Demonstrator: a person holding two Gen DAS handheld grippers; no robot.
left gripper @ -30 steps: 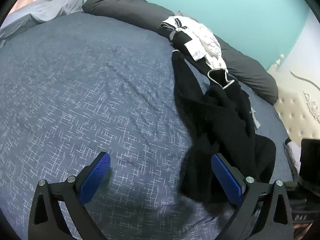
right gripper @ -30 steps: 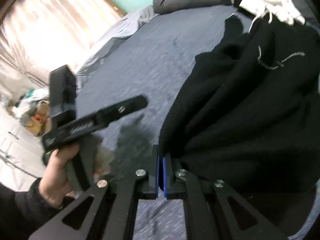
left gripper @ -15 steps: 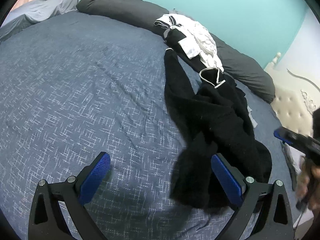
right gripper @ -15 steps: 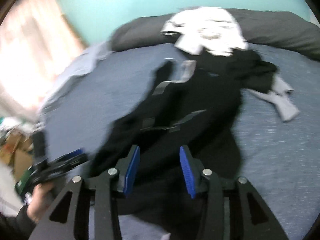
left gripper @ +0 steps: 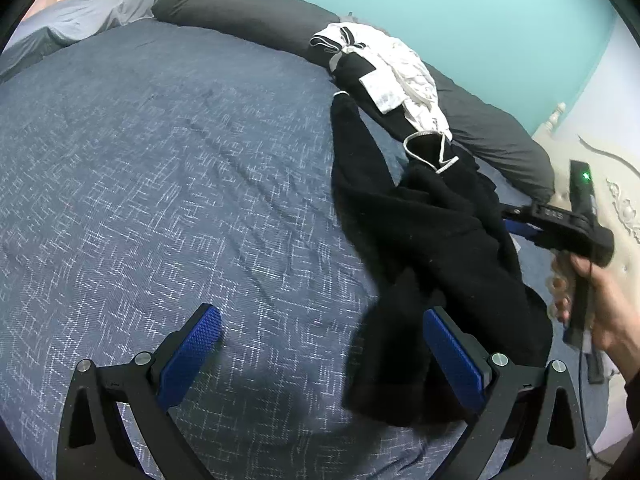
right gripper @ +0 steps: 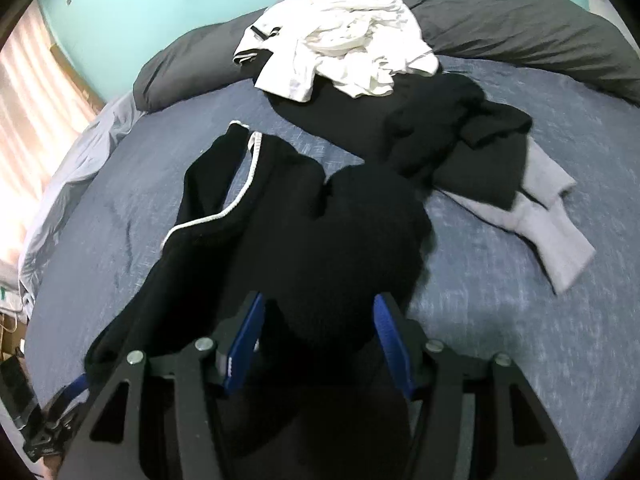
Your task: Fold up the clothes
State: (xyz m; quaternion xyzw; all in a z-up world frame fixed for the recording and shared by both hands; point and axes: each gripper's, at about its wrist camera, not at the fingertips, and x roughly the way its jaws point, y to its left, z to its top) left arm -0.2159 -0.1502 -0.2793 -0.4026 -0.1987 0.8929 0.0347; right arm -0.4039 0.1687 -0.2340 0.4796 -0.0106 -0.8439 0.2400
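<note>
Left wrist view: the left gripper (left gripper: 320, 344) stood wide open above the blue bedspread (left gripper: 160, 184), holding nothing. Its left pad (left gripper: 192, 348) hung over bare bedspread; its right pad (left gripper: 454, 356) sat just beside the near end of the black garment (left gripper: 432, 248), contact not clear. The garment lay stretched along the right half of the bed, its white drawstring (left gripper: 430, 148) showing near the far end. At the right edge a hand (left gripper: 600, 304) held the right gripper (left gripper: 516, 222), which reached the garment's far side.

Right wrist view: the right gripper (right gripper: 320, 344) was open to a medium width, with a mound of the black garment (right gripper: 320, 240) filling the space between its blue pads; the pads were not closed on the cloth. Farther back lay a white garment (right gripper: 340, 36) against a dark grey bolster (right gripper: 520, 28), and a light grey garment (right gripper: 548, 216) to the right, partly under more black clothing (right gripper: 460, 140).

Change from a second earlier: the right gripper had then been pinched shut on the black garment, lifting it; it had since let go and opened, and the garment lay on the bedspread. The left gripper stayed open throughout.
</note>
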